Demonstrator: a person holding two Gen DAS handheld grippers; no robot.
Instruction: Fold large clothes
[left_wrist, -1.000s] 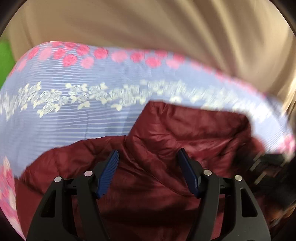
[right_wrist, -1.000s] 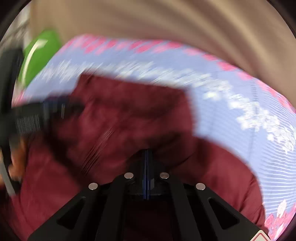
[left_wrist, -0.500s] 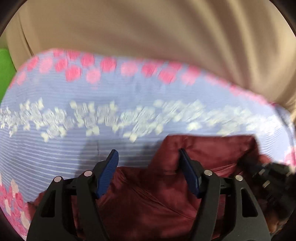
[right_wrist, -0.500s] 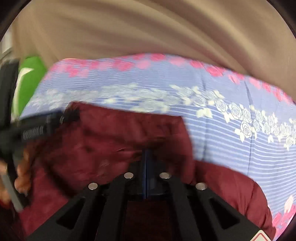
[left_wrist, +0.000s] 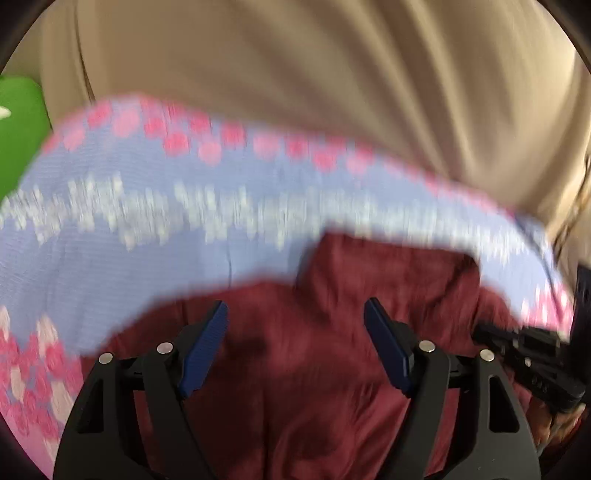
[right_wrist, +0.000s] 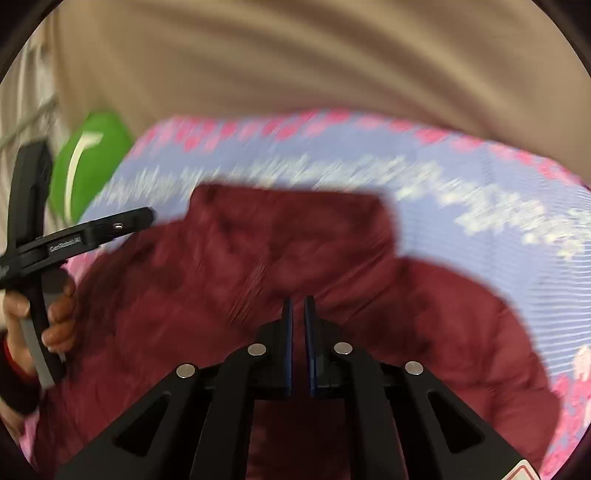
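1. My left hand-held gripper (left_wrist: 295, 314) is spread wide with nothing between its pads, above the dark red jacket (left_wrist: 332, 332).
2. My right hand-held gripper (right_wrist: 298, 310) is nearly closed, with only a thin gap between the pads; I see no cloth caught in it.
3. The jacket lies on the bed sheet (left_wrist: 147, 221), a lilac one with white and pink flowers. Its collar (right_wrist: 291, 218) points away from me, toward the beige curtain (left_wrist: 332, 92).
4. The jacket looks roughly bunched; blur hides its creases, so I cannot tell how many folds are made.
5. I judge the work is midway: the body still needs squaring and at least one more fold.
6. A green object (right_wrist: 92, 162) sits off the far left corner.
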